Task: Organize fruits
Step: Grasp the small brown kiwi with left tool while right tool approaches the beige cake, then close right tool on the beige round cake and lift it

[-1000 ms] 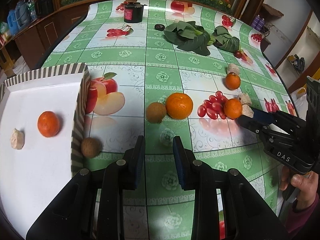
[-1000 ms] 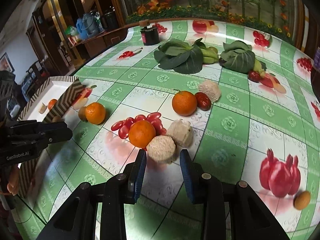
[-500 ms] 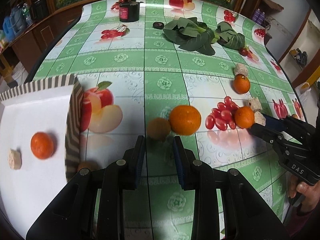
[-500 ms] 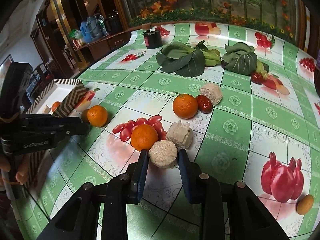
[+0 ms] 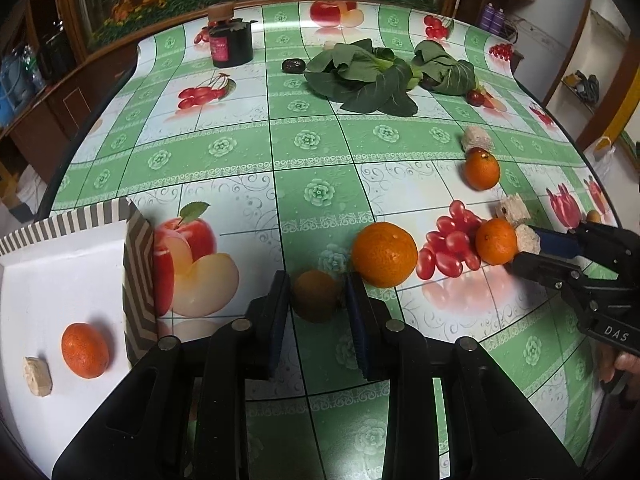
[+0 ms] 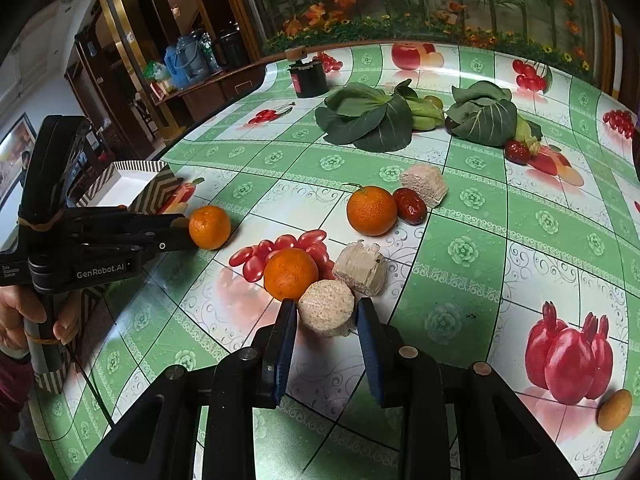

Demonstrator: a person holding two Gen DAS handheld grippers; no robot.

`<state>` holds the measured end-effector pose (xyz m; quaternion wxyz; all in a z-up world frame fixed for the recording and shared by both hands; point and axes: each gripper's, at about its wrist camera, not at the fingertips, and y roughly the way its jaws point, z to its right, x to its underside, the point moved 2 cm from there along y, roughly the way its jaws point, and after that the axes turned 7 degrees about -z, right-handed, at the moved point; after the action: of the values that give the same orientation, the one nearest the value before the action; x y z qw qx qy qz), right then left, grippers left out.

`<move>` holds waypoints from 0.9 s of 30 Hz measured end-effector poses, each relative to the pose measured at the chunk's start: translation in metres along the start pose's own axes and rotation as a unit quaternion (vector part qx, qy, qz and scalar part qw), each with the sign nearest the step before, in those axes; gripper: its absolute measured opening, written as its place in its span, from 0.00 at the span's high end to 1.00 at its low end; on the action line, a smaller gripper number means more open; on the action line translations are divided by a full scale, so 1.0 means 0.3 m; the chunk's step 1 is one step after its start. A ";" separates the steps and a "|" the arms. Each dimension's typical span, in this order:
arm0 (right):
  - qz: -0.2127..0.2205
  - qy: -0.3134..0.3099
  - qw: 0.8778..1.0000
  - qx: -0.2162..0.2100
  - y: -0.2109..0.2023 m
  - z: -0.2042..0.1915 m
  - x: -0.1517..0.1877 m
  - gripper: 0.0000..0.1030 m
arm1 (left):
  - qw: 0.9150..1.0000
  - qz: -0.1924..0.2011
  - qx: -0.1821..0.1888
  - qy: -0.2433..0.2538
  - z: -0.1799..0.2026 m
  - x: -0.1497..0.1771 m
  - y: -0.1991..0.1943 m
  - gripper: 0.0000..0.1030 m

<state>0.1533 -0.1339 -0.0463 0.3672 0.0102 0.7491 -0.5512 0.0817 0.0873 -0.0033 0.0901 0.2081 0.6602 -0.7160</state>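
— Table [image 5: 320, 148], entry one: glossy green-and-white checked cloth printed with apples, cherries and pomegranates; dark wooden cabinets and a flower mural beyond its far edge. Writing?

— "DAS" on the right gripper [image 5: 528, 246] body, seen from the left wrist; "GenRobot.AI" on the left gripper [image 6: 182, 226] body, seen from the right wrist. The label on the dark jar [image 5: 231, 46] at the far edge is unreadable.

— Left gripper, state?

— Jaws partly open, either side of a brown round fruit [image 5: 314, 296]; contact with the pads cannot be told. A large orange [image 5: 385, 255] lies just ahead to its right. A striped-rim white tray [image 5: 138, 276] to its left carries a small orange [image 5: 85, 350] and a beige chunk [image 5: 37, 376].

— Right gripper?

— Jaws partly open, flanking a round beige cake [image 6: 327, 307]; a grip cannot be confirmed. An orange [image 6: 291, 273] touches the cake ahead-left, a pale block [image 6: 360, 268] ahead-right. Farther ahead: another orange [image 6: 371, 210] beside a red date [image 6: 410, 206], then leafy greens [image 6: 372, 120].
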 end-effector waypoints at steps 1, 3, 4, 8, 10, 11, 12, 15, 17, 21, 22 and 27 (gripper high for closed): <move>-0.001 -0.001 1.000 0.002 0.000 -0.002 0.000 0.70 | 1.000 0.000 0.000 0.002 0.003 0.003 -0.001 0.75; -0.001 -0.001 1.000 0.002 -0.001 -0.004 0.002 0.70 | 1.000 -0.003 0.001 -0.002 0.000 0.007 -0.005 0.77; -0.002 -0.001 1.000 0.002 -0.002 -0.004 0.002 0.71 | 1.000 -0.003 0.002 -0.004 -0.001 0.010 -0.007 0.77; -0.003 0.005 1.000 -0.002 -0.007 -0.009 0.005 0.71 | 1.000 -0.003 -0.001 -0.014 -0.004 0.035 -0.027 0.77; -0.001 0.003 1.000 -0.004 -0.017 -0.021 0.008 0.71 | 1.000 0.002 0.002 -0.016 0.002 0.049 -0.048 0.77; 0.001 0.002 1.000 -0.006 -0.023 -0.029 0.010 0.71 | 1.000 0.005 0.002 -0.018 0.005 0.054 -0.058 0.77; 0.002 0.001 1.000 -0.008 -0.030 -0.038 0.012 0.71 | 1.000 0.009 0.002 -0.020 0.009 0.063 -0.074 0.77; 0.004 -0.002 1.000 -0.013 -0.042 -0.063 0.021 0.71 | 1.000 0.020 -0.006 -0.022 0.018 0.085 -0.108 0.77; 0.007 -0.005 1.000 -0.013 -0.048 -0.083 0.027 0.71 | 0.999 0.027 -0.010 -0.025 0.023 0.100 -0.130 0.77; 0.015 0.000 1.000 -0.026 -0.064 -0.112 0.039 0.71 | 0.998 0.038 -0.005 -0.042 0.012 0.135 -0.177 0.77; 0.016 0.000 0.999 -0.031 -0.067 -0.120 0.039 0.72 | 0.998 0.039 -0.003 -0.044 0.009 0.143 -0.186 0.77; 0.019 -0.011 0.999 -0.038 -0.079 -0.179 0.040 0.72 | 0.997 0.047 0.000 -0.055 -0.017 0.191 -0.239 0.77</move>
<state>0.1055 -0.1032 -0.0271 0.3863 0.0047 0.7648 -0.5155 0.0022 0.1085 0.0376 0.1600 0.1992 0.6438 -0.7213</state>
